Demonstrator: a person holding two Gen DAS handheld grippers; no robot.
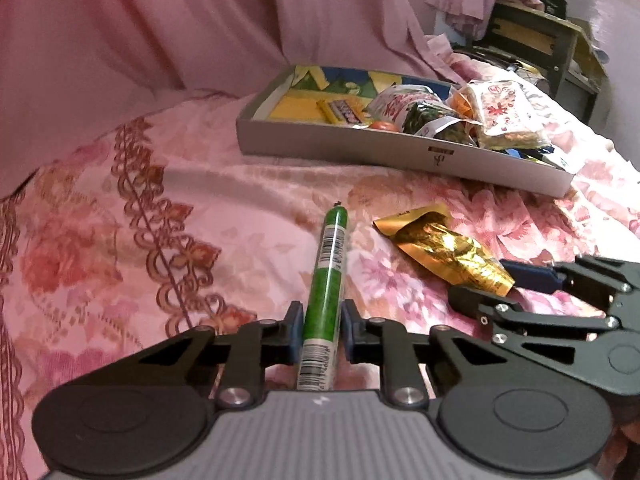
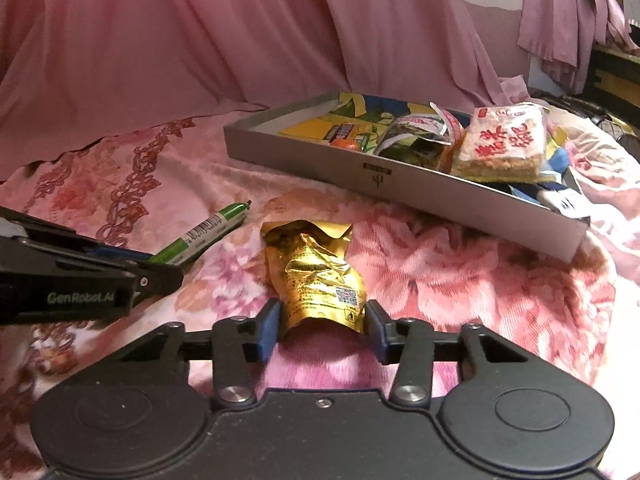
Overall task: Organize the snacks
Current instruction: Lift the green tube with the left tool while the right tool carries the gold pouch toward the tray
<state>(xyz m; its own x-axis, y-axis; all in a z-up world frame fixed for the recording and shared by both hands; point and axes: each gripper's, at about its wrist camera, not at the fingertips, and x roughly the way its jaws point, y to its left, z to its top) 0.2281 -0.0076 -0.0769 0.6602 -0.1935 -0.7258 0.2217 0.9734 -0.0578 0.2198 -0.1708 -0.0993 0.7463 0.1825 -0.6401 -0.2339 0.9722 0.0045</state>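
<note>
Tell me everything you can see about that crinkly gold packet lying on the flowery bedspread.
The gold packet is a small pouch of shiny, wrinkled foil with fine print and a square code near its lower end. It lies flat on the pink floral bedspread, in front of the grey snack tray and right of the green stick. Its near end sits between the blue pads of the right tool, which touch its edges; its far end looks crumpled.

Lighting is dim and warm, with a strong pink cast. Fisheye distortion bends both views; corners vignette black. Glare falls on the gold pouch (image 2: 316,272) and floor (image 1: 608,20). A shadow lies below the pouch. Fine detail is soft.
</note>
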